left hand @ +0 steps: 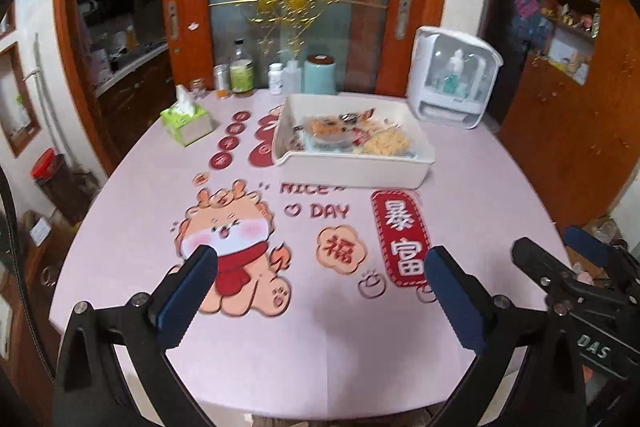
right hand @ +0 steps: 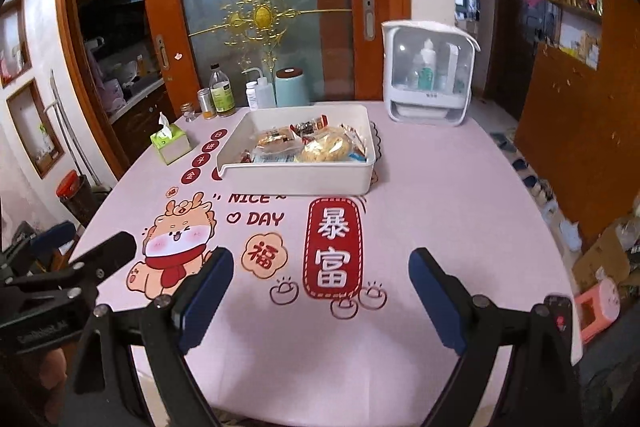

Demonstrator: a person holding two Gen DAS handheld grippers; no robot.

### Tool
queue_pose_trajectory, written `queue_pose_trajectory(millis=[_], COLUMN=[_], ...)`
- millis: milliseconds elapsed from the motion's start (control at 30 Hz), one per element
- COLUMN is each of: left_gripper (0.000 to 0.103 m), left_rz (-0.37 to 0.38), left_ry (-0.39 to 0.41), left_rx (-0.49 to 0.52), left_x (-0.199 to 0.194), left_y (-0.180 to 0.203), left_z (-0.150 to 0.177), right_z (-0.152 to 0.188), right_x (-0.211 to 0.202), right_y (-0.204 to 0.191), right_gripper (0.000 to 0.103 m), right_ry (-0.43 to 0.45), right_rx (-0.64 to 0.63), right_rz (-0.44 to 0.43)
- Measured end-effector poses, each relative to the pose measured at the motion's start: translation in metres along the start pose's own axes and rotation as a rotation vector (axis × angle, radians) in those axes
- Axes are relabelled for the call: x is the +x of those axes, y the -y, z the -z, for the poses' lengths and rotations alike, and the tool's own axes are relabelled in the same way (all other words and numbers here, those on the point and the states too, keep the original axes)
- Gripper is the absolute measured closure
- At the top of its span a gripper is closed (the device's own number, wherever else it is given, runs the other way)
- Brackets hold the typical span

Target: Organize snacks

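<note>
A white rectangular tray stands on the far half of the pink round table. Inside it lie several wrapped snacks, among them a pale round cake in clear wrap. My left gripper hovers open over the near part of the table, nothing between its blue pads. My right gripper is open too and holds nothing, well short of the tray. Each gripper shows at the edge of the other's view.
A green tissue box sits at the left. Bottles, jars and a teal canister line the far edge. A white cabinet with a clear door stands at the back right. Cartoon prints cover the tablecloth.
</note>
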State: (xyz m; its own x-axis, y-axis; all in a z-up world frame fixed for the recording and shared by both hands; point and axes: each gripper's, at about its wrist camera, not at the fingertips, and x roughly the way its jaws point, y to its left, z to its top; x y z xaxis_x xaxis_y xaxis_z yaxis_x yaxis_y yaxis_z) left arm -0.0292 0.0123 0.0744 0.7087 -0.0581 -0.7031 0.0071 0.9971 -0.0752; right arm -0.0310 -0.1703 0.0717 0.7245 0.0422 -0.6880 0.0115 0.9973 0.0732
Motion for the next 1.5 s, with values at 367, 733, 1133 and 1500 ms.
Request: queue_pose_trajectory(millis=[367,733,1133,1500], left_gripper=[0.000,0.000,0.000,0.000], left_rz=[-0.175,-0.136,-0.079,-0.075], left_ry=[0.022,0.011,0.009,0.001], left_rx=[0.055,0.060,0.049,0.058], left_x=[0.000,0.003,0.009,0.018], left_y=[0.012,0.017,0.012,0.011], left_z=[0.016,0.020,0.019,0.011], right_z=[0.017,0.022,0.014,0.009], right_x=[0.000,-0.002,-0.004,0.002], right_y=[0.007,-0.006,-0.004,-0.003], right_gripper=[0.013,0.013,0.013,0.013], right_ry=[0.001,0.032,0.064,0.059], right_rx=[0.023,-0.022,-0.013,-0.011], right_rz=[0.057,0.090,0.102,0.110])
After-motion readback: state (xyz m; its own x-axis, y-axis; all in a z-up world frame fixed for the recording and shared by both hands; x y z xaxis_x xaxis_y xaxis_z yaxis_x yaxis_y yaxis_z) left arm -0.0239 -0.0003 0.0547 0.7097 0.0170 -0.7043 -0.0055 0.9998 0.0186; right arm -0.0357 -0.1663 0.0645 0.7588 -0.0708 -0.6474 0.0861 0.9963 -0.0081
